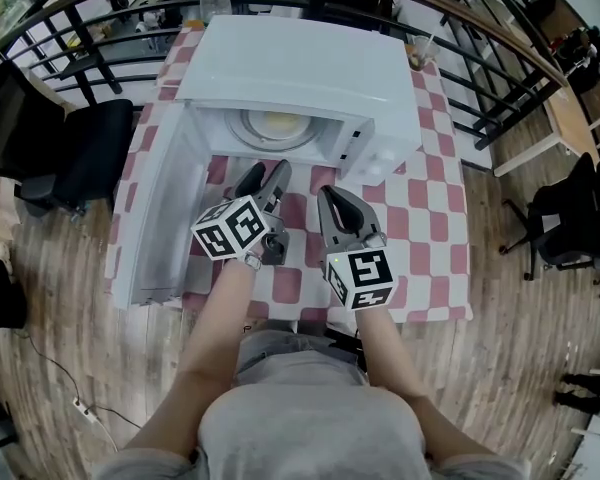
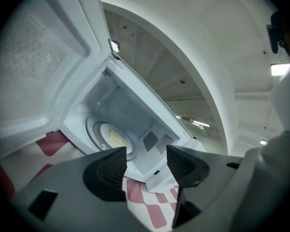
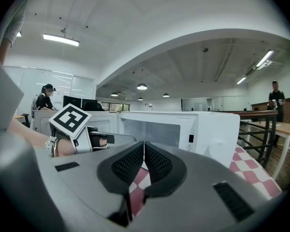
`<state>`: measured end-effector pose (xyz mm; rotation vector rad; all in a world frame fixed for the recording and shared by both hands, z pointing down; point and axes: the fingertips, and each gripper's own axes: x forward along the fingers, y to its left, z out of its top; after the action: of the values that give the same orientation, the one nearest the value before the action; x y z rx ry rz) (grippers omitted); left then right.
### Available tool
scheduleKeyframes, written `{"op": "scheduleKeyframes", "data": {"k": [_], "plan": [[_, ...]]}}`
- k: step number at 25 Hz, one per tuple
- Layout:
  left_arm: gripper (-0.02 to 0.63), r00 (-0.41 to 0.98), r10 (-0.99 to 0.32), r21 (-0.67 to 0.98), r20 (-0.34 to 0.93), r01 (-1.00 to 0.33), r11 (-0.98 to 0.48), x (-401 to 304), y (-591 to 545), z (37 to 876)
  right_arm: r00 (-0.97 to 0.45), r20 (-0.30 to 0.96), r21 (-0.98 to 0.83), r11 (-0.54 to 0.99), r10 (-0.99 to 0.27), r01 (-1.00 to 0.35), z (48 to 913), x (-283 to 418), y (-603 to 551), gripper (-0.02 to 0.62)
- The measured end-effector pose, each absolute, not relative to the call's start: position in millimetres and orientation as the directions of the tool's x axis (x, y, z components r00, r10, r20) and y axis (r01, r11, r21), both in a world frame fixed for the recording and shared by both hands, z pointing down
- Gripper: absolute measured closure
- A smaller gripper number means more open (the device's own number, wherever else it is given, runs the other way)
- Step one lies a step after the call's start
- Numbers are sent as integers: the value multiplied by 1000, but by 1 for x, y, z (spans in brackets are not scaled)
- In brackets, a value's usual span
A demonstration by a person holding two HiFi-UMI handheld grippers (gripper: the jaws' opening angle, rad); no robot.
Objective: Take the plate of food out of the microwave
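A: How much of the plate (image 1: 272,128) shows?
B: Only its front; the microwave (image 1: 300,78) roof hides the rest inside. One plate, two grippers: left gripper (image 1: 267,175) jaws apart, empty; right gripper (image 1: 327,196) pressed together

No words or numbers could be read; only a small warning triangle (image 3: 189,147) stood on the microwave (image 3: 217,129) front panel.
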<state>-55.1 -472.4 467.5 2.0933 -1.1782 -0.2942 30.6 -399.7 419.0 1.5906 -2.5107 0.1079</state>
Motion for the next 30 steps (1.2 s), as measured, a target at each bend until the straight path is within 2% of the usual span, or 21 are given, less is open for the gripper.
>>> {"op": "scheduleKeyframes", "data": {"k": [7,18,30], "plan": [[357,531,-824,795,197,-578,-182,-56,-490,506,-445,173,53,460,-879,-886,431,26,-418,568],[353,502,-827,881,252,-472,-18,-56,-521,547,-453,197,62,472,-870,-879,452,25,-438,568],[267,432,-841,931,325,-302,205,-58,-548,577,-453,229,24,470,-862,-882,469,33,-451,568]]}}
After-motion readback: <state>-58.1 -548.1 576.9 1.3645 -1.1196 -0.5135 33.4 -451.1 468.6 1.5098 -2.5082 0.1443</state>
